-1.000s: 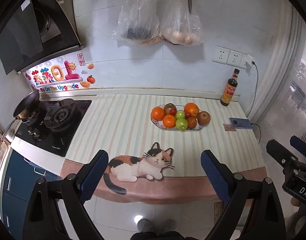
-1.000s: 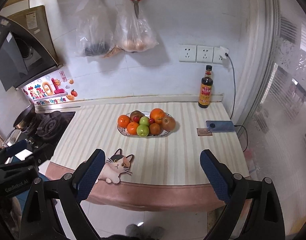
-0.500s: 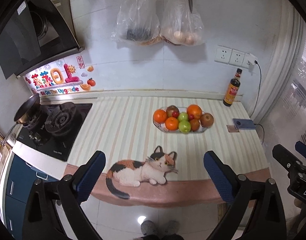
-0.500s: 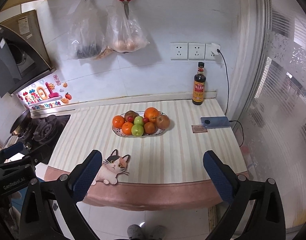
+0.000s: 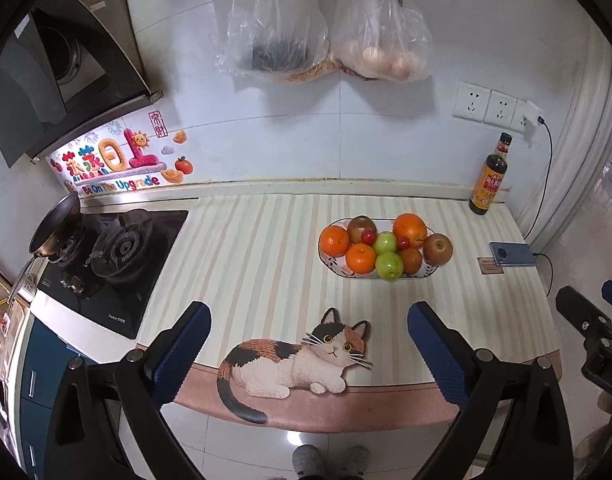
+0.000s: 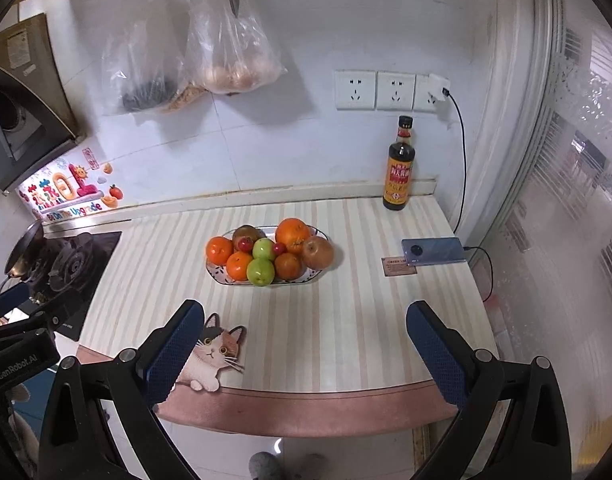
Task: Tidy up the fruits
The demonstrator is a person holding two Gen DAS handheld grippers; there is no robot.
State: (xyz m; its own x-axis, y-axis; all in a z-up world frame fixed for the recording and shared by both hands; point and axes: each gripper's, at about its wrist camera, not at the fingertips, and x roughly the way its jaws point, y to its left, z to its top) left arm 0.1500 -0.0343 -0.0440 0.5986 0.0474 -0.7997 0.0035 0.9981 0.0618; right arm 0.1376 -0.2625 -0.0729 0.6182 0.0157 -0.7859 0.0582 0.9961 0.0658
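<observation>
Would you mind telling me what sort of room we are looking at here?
A home kitchen, most likely: a gas hob with a pan sits beside the counter, a range hood hangs above it, and a sauce bottle stands by the wall.

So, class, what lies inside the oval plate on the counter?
The plate holds oranges, two green apples, brownish fruits and small red ones; its floor beneath them is hidden.
</observation>
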